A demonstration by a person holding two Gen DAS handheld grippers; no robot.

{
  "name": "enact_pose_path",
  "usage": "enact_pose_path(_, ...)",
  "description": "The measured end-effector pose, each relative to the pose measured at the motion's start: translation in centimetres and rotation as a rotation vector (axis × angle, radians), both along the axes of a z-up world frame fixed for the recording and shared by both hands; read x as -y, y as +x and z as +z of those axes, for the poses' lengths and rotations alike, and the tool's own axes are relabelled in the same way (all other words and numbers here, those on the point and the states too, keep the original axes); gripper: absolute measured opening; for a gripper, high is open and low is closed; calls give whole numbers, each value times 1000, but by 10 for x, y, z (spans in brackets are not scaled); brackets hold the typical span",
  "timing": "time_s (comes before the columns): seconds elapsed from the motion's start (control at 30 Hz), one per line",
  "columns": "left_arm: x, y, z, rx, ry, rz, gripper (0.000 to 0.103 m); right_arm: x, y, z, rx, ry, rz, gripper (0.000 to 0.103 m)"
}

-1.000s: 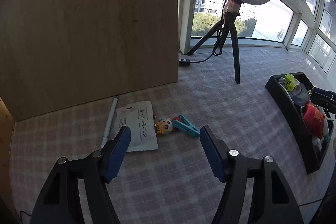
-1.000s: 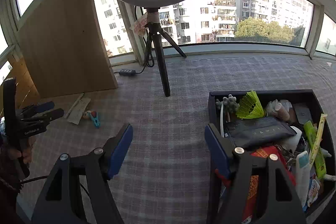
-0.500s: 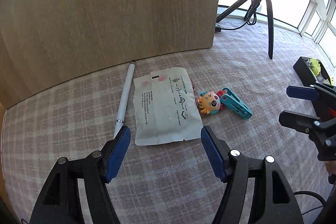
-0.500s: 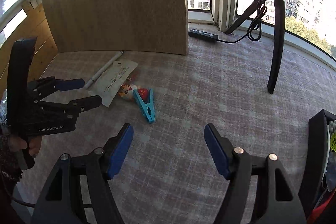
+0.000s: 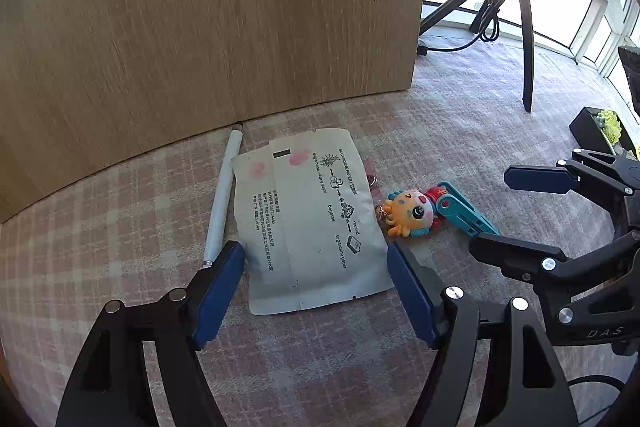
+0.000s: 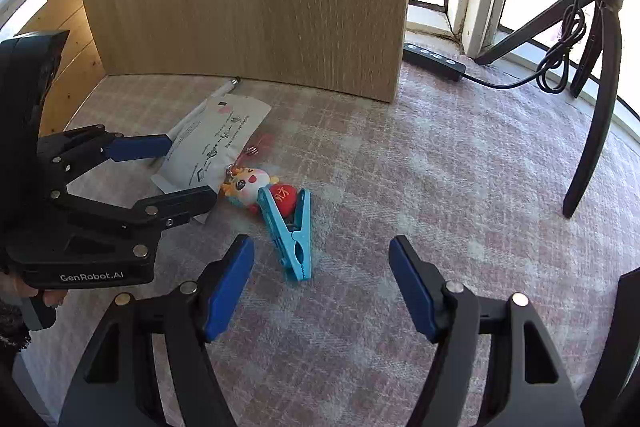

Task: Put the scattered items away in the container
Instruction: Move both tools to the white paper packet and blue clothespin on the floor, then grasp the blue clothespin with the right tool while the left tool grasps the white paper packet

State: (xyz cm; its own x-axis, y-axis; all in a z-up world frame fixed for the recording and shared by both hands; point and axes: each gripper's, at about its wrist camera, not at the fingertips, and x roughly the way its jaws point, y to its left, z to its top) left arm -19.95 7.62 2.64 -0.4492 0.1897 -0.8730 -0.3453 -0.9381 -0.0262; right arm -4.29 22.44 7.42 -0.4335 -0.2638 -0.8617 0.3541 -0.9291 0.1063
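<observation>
1. Jaws on both grippers are standing wide apart and are gripping nothing. The left gripper [image 5: 316,259] is hovering low over the checked cloth [image 5: 460,131]; the right gripper [image 6: 322,267] is hovering beside it.
2. A wooden panel [image 5: 208,19] is standing upright behind the items, and a ring-light tripod [image 6: 592,75] is standing to the right.
3. The black container [image 5: 588,125] is sitting well apart at the far right, already holding items.
4. The white paper packet [image 5: 310,215] is lying flat between the left gripper's fingers; both blue pads [image 5: 218,291] are flanking its near corners without clamping it.
5. A white pen [image 5: 224,195] is lying just beside the packet's left edge, outside the left finger.
6. The blue clothespin [image 6: 292,231] is lying ahead of the right gripper, nearer its left finger, not between the pads.
7. The cartoon keychain [image 6: 250,185] is lying against the clothespin's far end, its ring touching the packet.
</observation>
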Motion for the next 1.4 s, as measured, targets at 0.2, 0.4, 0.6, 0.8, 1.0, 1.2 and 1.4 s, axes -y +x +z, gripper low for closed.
enact_pose_path(0.2,-5,-4,-6,13,-43,-8,77,7,-5,-5,-2,27,20,54)
enact_pose_path(0.4,-4,-6,-7,17,-31,0,78,10,-6,-4,-5,37,31,32)
enact_pose_path(0.6,-3,-3,-5,-1,-16,-3,67,-1,-5,-2,12,-6,-4,19)
enact_pose_path(0.8,0,3,-2,-4,9,6,63,-12,-1,3,15,-43,-41,19)
enact_pose_path(1.0,8,15,6,-18,41,28,62,-24,4,16,-3,-87,-72,19)
enact_pose_path(1.2,20,35,28,-62,49,52,62,-31,10,32,-30,-124,-90,19)
enact_pose_path(1.4,14,52,56,-114,71,57,62,-39,33,47,-79,-144,-112,19)
